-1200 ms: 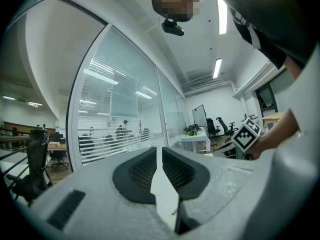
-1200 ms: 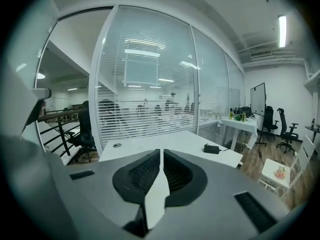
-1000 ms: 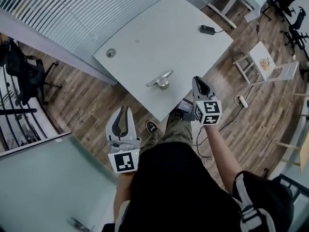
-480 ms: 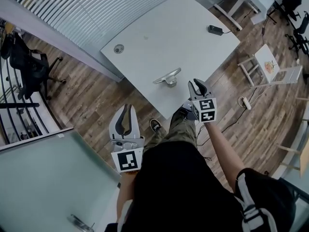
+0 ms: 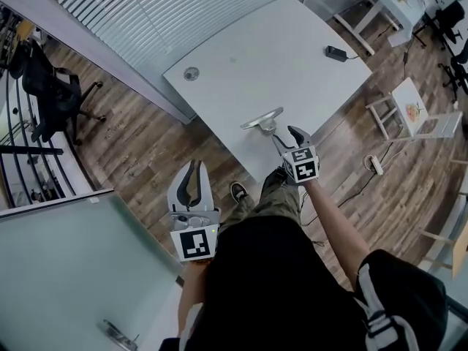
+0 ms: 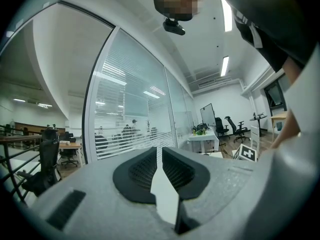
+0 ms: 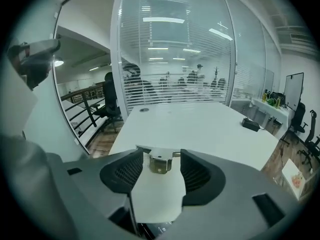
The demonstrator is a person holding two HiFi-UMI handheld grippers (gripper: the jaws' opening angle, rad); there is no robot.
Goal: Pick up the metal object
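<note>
In the head view, the white table (image 5: 241, 57) stands in front of me. The metal object (image 5: 263, 120) lies on the table, close to its near edge, with its flat arm pointing along that edge. My right gripper (image 5: 287, 136) is over the same near edge, just beside the object and tilted down toward it. My left gripper (image 5: 193, 168) is off the table, over the wooden floor on the near side, well apart from the object. A black adapter (image 5: 336, 52) lies at the far right part of the table, and a round grommet (image 5: 191, 73) sits near its left edge.

In the left gripper view, the jaws of my left gripper (image 6: 160, 150) are pressed together at the tips, with only a thin slit, and nothing is between them.

In the right gripper view, the jaws of my right gripper (image 7: 161, 154) are spread, and they have just been opening. The metal object (image 7: 160, 165) shows in the gap at their tips, resting on the table (image 7: 200, 129) near its closest edge. The pads do not press on it.
</note>
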